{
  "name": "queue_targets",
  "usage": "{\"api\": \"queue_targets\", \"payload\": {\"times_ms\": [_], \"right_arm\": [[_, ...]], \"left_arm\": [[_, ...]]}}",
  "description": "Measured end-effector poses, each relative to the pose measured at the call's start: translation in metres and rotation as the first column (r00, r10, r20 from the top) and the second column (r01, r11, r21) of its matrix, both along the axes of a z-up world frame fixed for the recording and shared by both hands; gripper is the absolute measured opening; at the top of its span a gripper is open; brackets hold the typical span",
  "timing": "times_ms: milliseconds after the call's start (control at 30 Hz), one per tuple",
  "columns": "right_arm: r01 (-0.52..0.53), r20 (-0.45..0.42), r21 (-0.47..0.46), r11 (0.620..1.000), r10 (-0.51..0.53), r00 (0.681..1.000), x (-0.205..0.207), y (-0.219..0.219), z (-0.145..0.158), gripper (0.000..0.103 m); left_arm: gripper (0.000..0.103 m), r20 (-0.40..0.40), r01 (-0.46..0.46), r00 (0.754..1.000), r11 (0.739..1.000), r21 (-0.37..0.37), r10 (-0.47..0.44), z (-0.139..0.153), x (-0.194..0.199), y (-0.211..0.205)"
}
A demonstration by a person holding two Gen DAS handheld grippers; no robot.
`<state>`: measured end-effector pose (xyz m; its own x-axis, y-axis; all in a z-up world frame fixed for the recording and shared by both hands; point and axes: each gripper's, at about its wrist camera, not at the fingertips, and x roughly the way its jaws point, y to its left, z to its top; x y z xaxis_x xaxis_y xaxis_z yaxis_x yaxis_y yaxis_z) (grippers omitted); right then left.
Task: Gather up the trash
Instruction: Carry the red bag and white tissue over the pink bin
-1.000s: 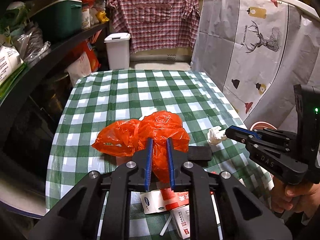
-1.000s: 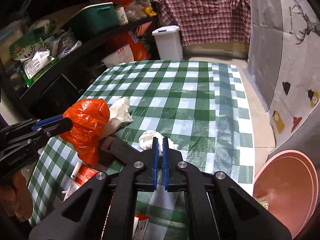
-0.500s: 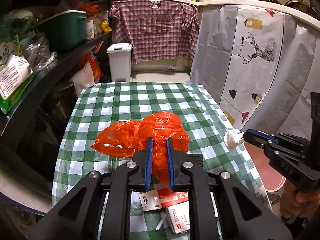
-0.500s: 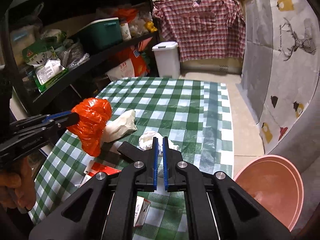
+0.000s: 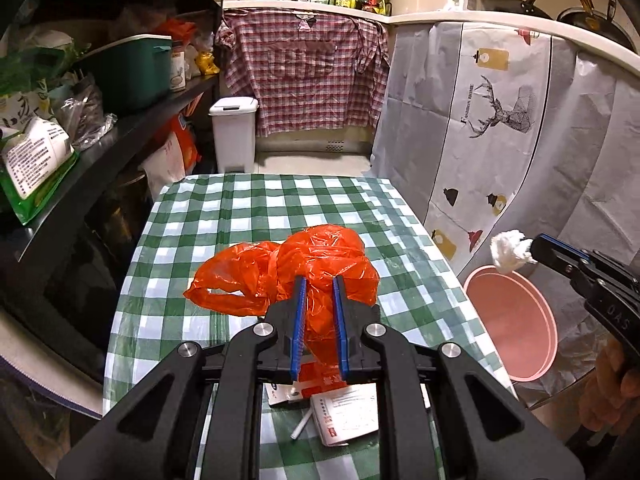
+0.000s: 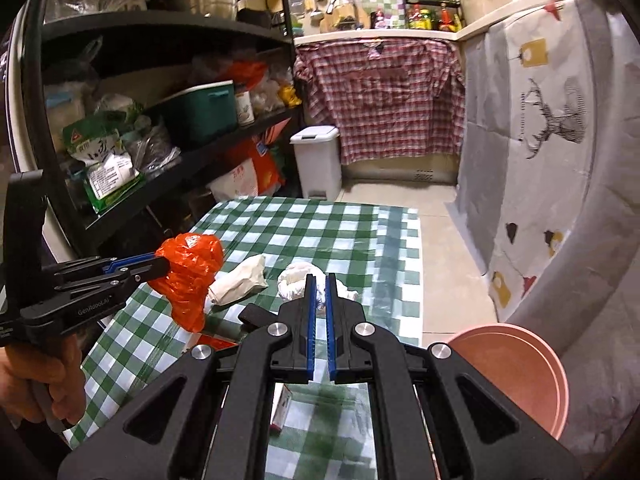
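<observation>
My left gripper (image 5: 319, 280) is shut on a crumpled orange plastic bag (image 5: 320, 256) and holds it above the green-checked table (image 5: 248, 216). In the right wrist view the same bag (image 6: 190, 268) hangs from the left gripper (image 6: 164, 266). A white tissue wad (image 6: 296, 282) is clamped in my right gripper (image 6: 320, 278), which is shut on it. From the left wrist view this tissue (image 5: 508, 250) sits at the right gripper's tip (image 5: 536, 246), past the table's right edge and above a pink bin (image 5: 516, 320).
Another crumpled white paper (image 6: 240, 280), a black flat piece (image 6: 256, 314) and small printed boxes (image 5: 344, 404) lie on the table. Dark shelves (image 6: 168, 152) packed with goods run along the left. A white pedal bin (image 5: 234, 132) stands beyond the table's far end.
Both grippers have risen with their loads. The right gripper lifted the tissue off the table and carried it right, past the table's edge. The orange bag now hangs higher.
</observation>
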<state>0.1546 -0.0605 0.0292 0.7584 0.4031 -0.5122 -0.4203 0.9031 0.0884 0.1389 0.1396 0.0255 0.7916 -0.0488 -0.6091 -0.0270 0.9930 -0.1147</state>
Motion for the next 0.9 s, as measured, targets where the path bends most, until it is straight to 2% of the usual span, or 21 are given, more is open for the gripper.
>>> {"api": "queue_targets", "payload": {"times_ms": [367,500,667,900], "right_arm": [[-0.005,0.056,-0.01,1.0,0.006,0.998,-0.018,-0.024,0.031,0.005],[0.028,0.063,-0.013,1.0,-0.027,0.998,-0.018,-0.041,0.026,0.005],[0.094,0.05,0.042,0.995,-0.096,0.994,-0.017,-0.058,0.017,0.005],[0.139,0.049,0.037,0.99,-0.141,0.989,-0.017,-0.07,0.011,0.005]], "left_arm": [[0.013,0.027,0.02,0.999,1.0,-0.004,-0.02,0.009,-0.006,-0.013],[0.013,0.031,0.029,0.999,1.0,-0.001,-0.029,0.009,-0.004,-0.02],[0.013,0.024,0.033,0.999,0.999,-0.006,-0.033,0.008,-0.001,-0.026],[0.013,0.021,0.057,0.998,0.998,0.003,-0.057,0.006,0.003,-0.04]]}}
